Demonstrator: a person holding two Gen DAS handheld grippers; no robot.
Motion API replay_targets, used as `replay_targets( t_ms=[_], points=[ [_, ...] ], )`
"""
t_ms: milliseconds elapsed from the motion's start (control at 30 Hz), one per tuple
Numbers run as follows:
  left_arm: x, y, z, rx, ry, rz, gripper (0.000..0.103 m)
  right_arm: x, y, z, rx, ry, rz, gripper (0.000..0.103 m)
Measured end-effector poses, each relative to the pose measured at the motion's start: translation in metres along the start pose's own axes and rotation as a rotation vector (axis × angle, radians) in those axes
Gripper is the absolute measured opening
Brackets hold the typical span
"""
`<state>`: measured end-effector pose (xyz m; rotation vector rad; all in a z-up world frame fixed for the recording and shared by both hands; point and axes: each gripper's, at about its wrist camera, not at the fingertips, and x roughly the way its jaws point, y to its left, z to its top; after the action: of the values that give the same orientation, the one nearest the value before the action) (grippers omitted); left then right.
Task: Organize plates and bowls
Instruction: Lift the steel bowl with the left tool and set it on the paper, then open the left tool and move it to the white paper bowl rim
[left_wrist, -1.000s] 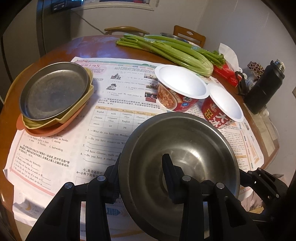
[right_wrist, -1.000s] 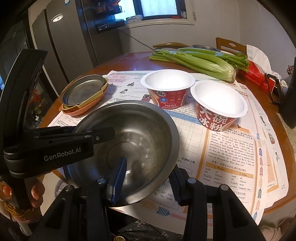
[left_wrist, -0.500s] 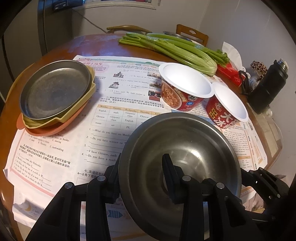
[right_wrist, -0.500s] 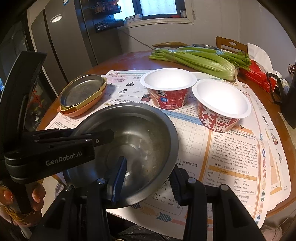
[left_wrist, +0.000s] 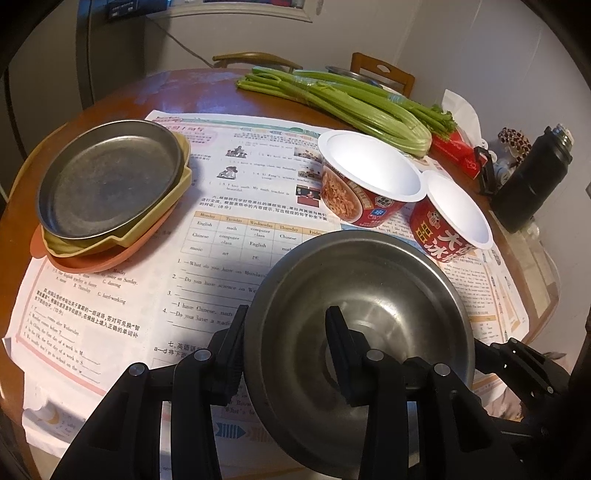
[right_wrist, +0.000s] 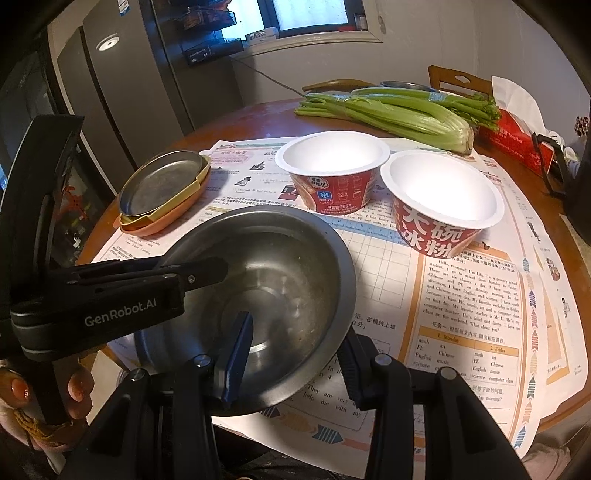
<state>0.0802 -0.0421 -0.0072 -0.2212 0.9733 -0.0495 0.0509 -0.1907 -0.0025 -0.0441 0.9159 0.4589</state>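
Note:
A steel bowl (left_wrist: 369, 302) (right_wrist: 266, 280) sits low over the paper-covered table near the front edge, gripped at its rim from two sides. My left gripper (left_wrist: 286, 321) straddles the left rim, one finger outside and one inside; its jaws are opening, with the rim between them and the pads touching it. My right gripper (right_wrist: 295, 332) is shut on the near rim, its blue pad inside. A stack of plates (left_wrist: 107, 184) (right_wrist: 162, 184), metal on yellow on orange, lies at the far left. Two red paper bowls (left_wrist: 369, 170) (left_wrist: 458, 210) stand beyond the steel bowl.
Printed worksheets (left_wrist: 110, 314) cover the round wooden table. Celery (left_wrist: 351, 103) lies across the back, with a red tissue box (right_wrist: 517, 136) and a black bottle (left_wrist: 532, 181) at the right. A person's hand (right_wrist: 77, 391) holds the left gripper. Chairs stand behind the table.

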Motion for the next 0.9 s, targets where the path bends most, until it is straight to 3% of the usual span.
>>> replay_targets(
  t_ms=[567, 900],
  points=[
    [-0.028, 0.006, 0.006, -0.003, -0.062, -0.019, 0.043, -0.014, -0.013, 0.007, 0.062, -0.026, 0.032, 0.045],
    [-0.036, 0.006, 0.036, 0.043, -0.103, -0.056, 0.048, -0.014, -0.023, 0.028, 0.12, -0.06, 0.035, 0.045]
  ],
)
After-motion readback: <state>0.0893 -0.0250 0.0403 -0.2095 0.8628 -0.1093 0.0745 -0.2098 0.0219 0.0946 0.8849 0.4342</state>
